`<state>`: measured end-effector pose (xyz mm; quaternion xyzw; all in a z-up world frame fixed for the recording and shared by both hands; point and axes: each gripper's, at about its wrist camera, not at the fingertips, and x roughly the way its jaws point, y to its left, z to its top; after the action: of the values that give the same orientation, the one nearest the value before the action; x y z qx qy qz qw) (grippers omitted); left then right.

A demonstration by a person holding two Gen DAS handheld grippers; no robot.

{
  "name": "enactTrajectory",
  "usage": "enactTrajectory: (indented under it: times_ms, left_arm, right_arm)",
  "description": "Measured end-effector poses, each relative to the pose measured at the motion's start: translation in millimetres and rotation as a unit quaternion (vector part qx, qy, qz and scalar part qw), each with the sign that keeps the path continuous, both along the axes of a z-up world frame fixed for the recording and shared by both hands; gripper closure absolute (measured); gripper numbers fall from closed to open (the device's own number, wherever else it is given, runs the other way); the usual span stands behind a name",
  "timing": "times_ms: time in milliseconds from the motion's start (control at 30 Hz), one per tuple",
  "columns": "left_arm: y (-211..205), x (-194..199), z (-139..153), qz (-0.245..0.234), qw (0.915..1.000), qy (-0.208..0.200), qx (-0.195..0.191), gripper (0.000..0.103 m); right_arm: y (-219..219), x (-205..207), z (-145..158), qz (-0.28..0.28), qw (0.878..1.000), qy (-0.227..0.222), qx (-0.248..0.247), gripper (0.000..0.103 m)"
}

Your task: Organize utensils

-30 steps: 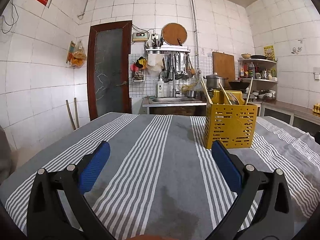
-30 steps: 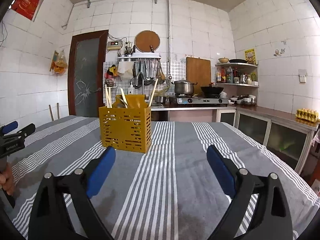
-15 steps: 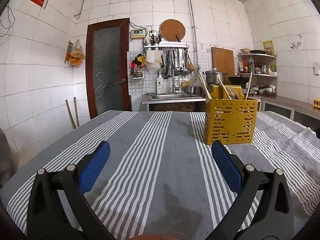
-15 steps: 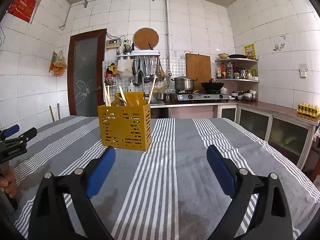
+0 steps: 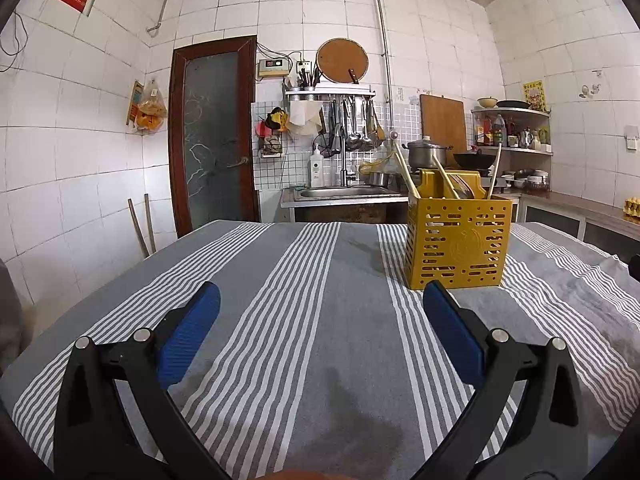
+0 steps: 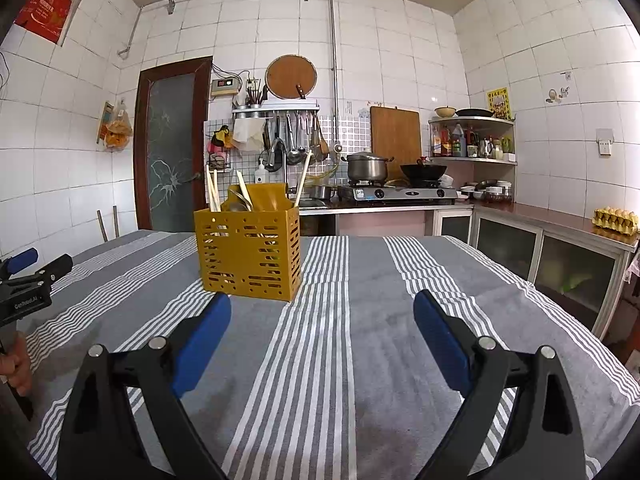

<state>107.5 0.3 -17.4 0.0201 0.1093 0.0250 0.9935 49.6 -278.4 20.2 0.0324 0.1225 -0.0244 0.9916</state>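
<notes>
A yellow perforated utensil holder (image 5: pixel 458 242) stands upright on the grey striped tablecloth (image 5: pixel 312 320), ahead and to the right in the left wrist view. It also shows in the right wrist view (image 6: pixel 248 252), ahead and to the left. Wooden chopsticks (image 6: pixel 212 192) and spoons (image 6: pixel 243 196) stick up out of it. My left gripper (image 5: pixel 320 300) is open and empty, held low over the cloth short of the holder. My right gripper (image 6: pixel 322 308) is open and empty, also short of the holder. The left gripper also shows at the left edge of the right wrist view (image 6: pixel 24 280).
A sink counter (image 5: pixel 344 196) stands behind the table. A stove with a pot (image 6: pixel 366 168) and wok (image 6: pixel 424 170) is at the back. A side counter with an egg tray (image 6: pixel 614 220) runs along the right. A dark door (image 5: pixel 212 132) is at the back left.
Both grippers have tilted or risen slightly, so the holder sits a little higher and nearer in each view. Both stay open and empty.
</notes>
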Motion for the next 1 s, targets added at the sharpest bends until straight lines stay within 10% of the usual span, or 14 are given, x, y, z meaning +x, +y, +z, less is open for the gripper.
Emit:
enactTrajectory:
  times_ms: [1000]
  left_arm:
    - [-0.5, -0.7, 0.6, 0.0, 1.0, 0.001, -0.005, 0.005]
  right_arm:
    - [-0.6, 0.1, 0.1, 0.0, 1.0, 0.001, 0.0, 0.01]
